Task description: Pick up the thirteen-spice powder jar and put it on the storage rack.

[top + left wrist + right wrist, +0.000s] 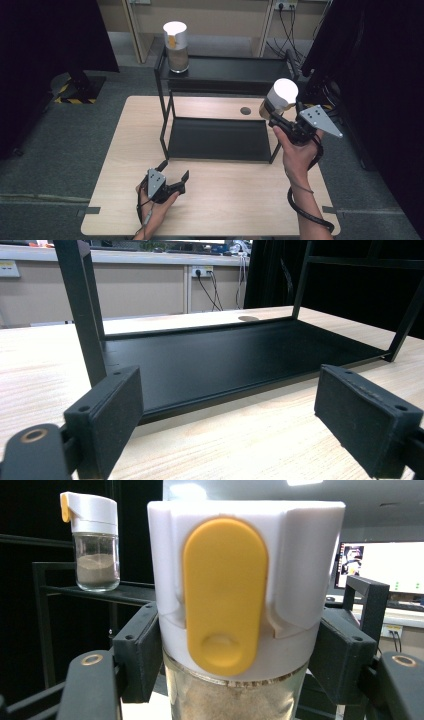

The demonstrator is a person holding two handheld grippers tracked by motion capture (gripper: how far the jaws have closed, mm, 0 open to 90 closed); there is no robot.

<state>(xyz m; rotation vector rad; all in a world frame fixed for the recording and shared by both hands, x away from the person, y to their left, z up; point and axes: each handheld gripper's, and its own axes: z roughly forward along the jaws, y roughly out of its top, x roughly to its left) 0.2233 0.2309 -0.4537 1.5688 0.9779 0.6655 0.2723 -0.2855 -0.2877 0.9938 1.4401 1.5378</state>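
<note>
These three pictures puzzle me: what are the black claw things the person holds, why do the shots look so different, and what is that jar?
No robot here: a person holds a hand-operated two-jaw gripper in each hand. The high view looks down on a wooden table from above; the other two come from small cameras riding on the grippers, looking along their jaws.

On the table stands a black two-level metal shelf. A glass seasoning jar with a white lid sits on its top level, at the left end.

The right gripper is clamped around a second jar just below its white cap, holding it up in the air near the shelf's right end. That cap has a yellow flip tab, and pale powder shows inside.

The left gripper rests low over the table in front of the shelf, jaws open, holding nothing.
</note>
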